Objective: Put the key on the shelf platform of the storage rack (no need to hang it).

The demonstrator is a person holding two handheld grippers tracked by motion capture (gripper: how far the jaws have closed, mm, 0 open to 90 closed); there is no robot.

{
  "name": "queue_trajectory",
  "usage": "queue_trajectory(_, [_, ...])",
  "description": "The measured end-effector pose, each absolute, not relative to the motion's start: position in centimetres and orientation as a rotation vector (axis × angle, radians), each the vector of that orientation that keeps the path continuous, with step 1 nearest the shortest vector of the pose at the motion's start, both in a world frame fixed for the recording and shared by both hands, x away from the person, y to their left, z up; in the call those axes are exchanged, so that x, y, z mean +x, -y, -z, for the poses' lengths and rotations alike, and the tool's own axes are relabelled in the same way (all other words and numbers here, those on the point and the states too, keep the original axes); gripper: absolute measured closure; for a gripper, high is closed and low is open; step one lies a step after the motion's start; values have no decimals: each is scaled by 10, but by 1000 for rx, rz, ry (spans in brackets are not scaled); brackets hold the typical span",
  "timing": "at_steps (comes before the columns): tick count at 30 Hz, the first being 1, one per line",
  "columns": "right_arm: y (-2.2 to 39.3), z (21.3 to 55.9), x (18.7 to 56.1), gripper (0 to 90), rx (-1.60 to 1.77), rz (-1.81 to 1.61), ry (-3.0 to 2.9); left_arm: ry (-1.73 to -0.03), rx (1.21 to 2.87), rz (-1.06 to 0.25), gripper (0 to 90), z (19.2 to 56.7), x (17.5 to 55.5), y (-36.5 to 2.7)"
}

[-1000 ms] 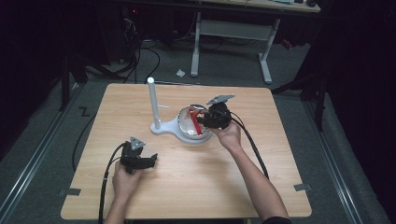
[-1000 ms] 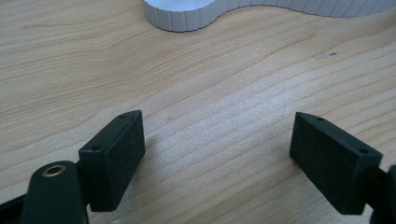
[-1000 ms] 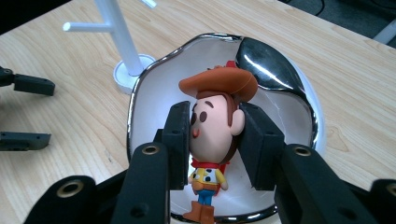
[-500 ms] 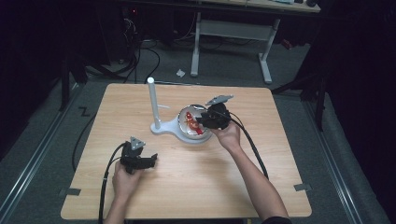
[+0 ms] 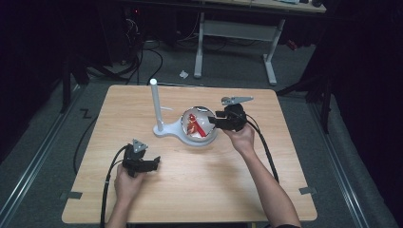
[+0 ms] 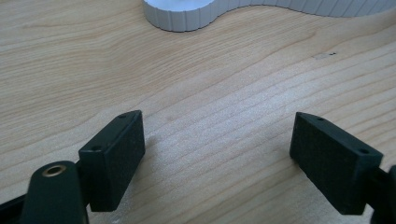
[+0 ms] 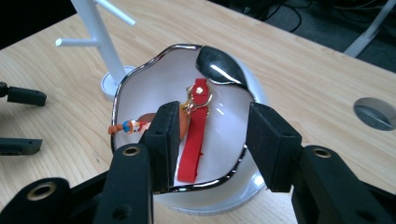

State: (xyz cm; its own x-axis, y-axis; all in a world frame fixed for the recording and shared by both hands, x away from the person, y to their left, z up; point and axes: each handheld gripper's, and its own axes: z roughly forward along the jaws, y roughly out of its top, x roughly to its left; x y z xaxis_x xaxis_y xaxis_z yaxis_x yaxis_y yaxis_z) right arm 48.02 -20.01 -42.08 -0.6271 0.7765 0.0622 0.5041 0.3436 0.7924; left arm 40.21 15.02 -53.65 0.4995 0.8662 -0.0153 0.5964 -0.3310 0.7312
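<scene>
Red keychain dropped in the dish, right gripper letting go

Near the table's front-left part, the left gripper (image 5: 151,164) rests low over bare wood, its jaws wide apart with nothing between them. Toward the middle stands a white stand (image 5: 155,105) with a post and short pegs, its base joined to a white dish (image 7: 219,130) with a wavy chrome rim. The red keychain (image 7: 192,133), strap, gold clasp and small orange charm, lies inside that dish. Just right of it, the right gripper (image 5: 212,119) has just been opening its jaws; they now stand apart above the dish's near rim, gripping nothing. The placing looks done; what seems left is drawing the right hand clear.
</scene>
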Motion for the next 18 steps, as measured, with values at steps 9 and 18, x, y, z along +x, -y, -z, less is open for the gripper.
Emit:
queue_trajectory(9, [216, 414, 473, 556, 1146, -1183, -2238, -1196, 2054, -502, 184, 536, 402, -150])
queue_trajectory(18, [235, 411, 465, 571, 1178, -1198, -2184, -1196, 2054, -502, 183, 536, 402, -150])
